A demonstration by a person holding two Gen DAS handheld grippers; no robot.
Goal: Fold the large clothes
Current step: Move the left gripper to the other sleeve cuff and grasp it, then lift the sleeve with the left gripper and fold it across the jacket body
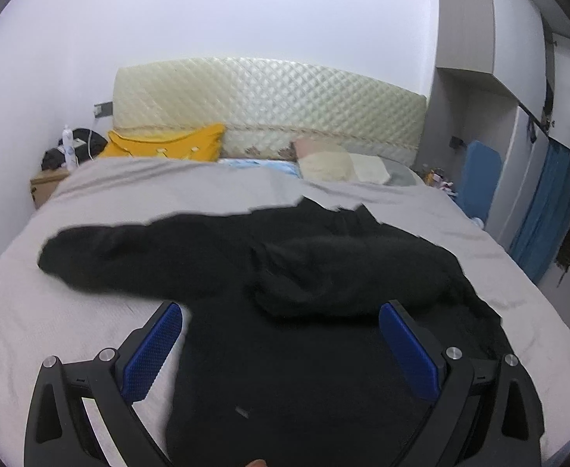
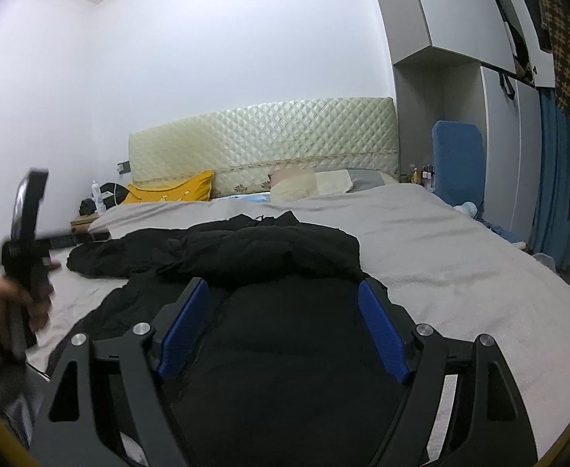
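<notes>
Both claws, the left claw (image 1: 279, 313) and the right claw (image 2: 283, 292), hang released and empty over the near part of the black jacket (image 1: 285, 272), which lies on the bed (image 1: 90, 194) below the headboard (image 1: 269, 101), sleeves folded across, body apparently still unfolded.

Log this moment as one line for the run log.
left tongs: open, empty | right tongs: open, empty | black garment: on bed, sleeve spread left
</notes>
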